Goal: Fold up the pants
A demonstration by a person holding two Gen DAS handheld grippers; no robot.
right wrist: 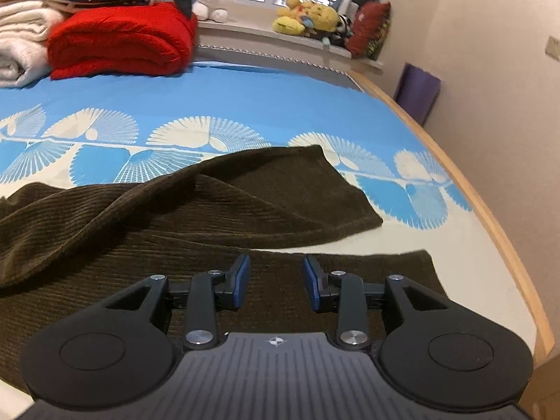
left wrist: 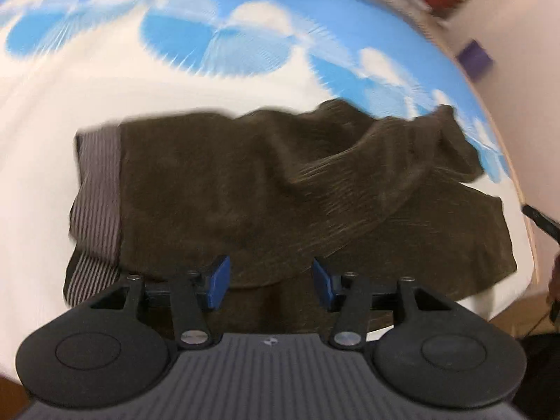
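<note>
Brown corduroy pants (left wrist: 245, 189) lie partly folded on the bed (right wrist: 245, 105), one leg draped over the other, presumably mid-fold. Left gripper (left wrist: 271, 283) and right gripper (right wrist: 276, 281) hover just above the cloth, fingers apart and empty; fabric lies beneath and ahead of both.

Dark brown corduroy pants (left wrist: 266, 189) lie rumpled across the bed (left wrist: 42, 112). A grey striped inner waistband shows at one end. One leg drapes loosely over the other.
</note>
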